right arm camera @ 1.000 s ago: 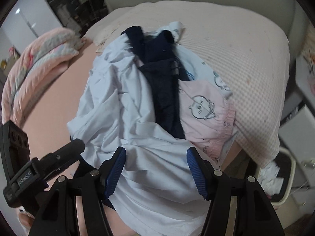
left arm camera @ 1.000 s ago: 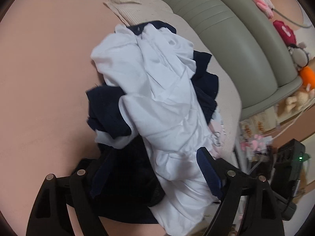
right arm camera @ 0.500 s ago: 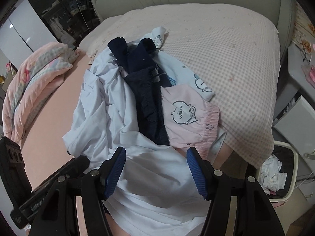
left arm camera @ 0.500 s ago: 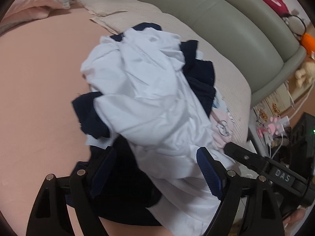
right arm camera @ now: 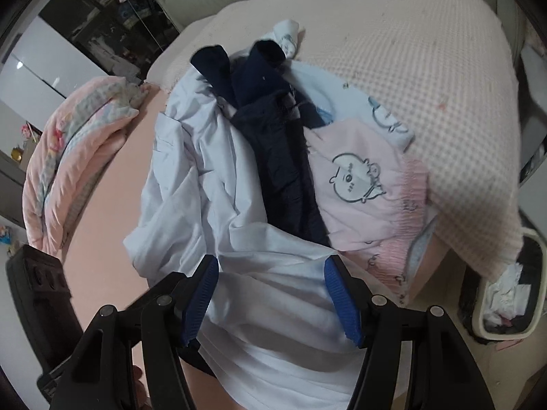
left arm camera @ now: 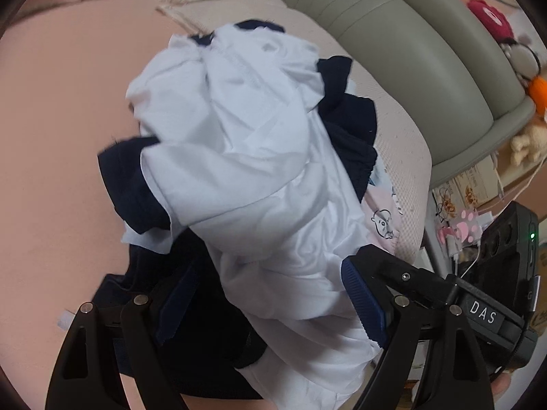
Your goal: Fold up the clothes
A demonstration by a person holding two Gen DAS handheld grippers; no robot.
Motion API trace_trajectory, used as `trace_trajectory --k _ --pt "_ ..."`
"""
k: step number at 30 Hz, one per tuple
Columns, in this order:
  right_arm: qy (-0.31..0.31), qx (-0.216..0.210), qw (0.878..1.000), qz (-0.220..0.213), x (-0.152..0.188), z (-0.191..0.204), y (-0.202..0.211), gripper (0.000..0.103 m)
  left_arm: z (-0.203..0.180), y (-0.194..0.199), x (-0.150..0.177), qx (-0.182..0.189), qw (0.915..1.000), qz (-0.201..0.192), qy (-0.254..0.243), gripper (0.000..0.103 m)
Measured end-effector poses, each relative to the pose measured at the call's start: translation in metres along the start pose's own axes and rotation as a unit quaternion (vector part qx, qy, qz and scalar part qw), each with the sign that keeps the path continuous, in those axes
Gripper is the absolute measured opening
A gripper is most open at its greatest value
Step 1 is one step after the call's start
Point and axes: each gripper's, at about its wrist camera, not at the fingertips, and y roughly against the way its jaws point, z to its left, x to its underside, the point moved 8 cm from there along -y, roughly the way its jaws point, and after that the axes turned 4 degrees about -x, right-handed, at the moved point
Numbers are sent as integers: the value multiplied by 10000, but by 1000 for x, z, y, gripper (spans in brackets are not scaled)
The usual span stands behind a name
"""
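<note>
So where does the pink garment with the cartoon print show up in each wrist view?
Left wrist: the pink garment is right of centre, a small part peeking out between the white shirt and the checked blanket.
Right wrist: the pink garment is right of centre, in full view beside the dark garment.
Shared landmark: the white shirt, lying between both grippers' open jaws.

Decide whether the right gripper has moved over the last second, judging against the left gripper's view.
Yes. The right gripper was absent from the left wrist view a second ago; now it reaches in from the right, beside the white shirt, below the headboard.
</note>
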Motion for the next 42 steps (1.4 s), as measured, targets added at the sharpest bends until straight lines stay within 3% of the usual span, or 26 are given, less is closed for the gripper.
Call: trace_trajectory --k 5,11,14,16,18,20,21,26,35,42 --pt "209 59 9996 205 -4 1 -20 64 10 -8 -5 -52 9998 -9 166 84" --pt "510 454 9976 118 -4 9 -28 63 1 -2 -16 297 9993 -199 63 84" --pt "659 710 9953 24 -4 11 -29 51 -7 5 -26 486 9978 -453 44 83" --pt "638 704 9955 -48 -4 13 -28 44 -9 -1 -33 472 9978 -462 56 79" --pt "671 638 9956 -102 -3 17 -28 30 -7 -12 -34 263 9992 -292 -32 54" --pt "745 585 9954 -151 -2 21 -28 24 -3 -18 -33 7 9996 -259 -95 35" --pt "792 575 9951 -169 -1 23 -28 21 0 -20 -31 -128 9995 -262 -123 31" --pt "1123 707 9910 -193 1 38 -33 14 5 -15 -30 78 9990 -431 -122 26" --pt "1499 775 9855 -195 2 69 -41 13 0 4 -27 477 9963 -704 -155 14" --pt "1513 459 9872 -209 6 88 -33 13 4 32 -32 680 9930 -965 -95 14"
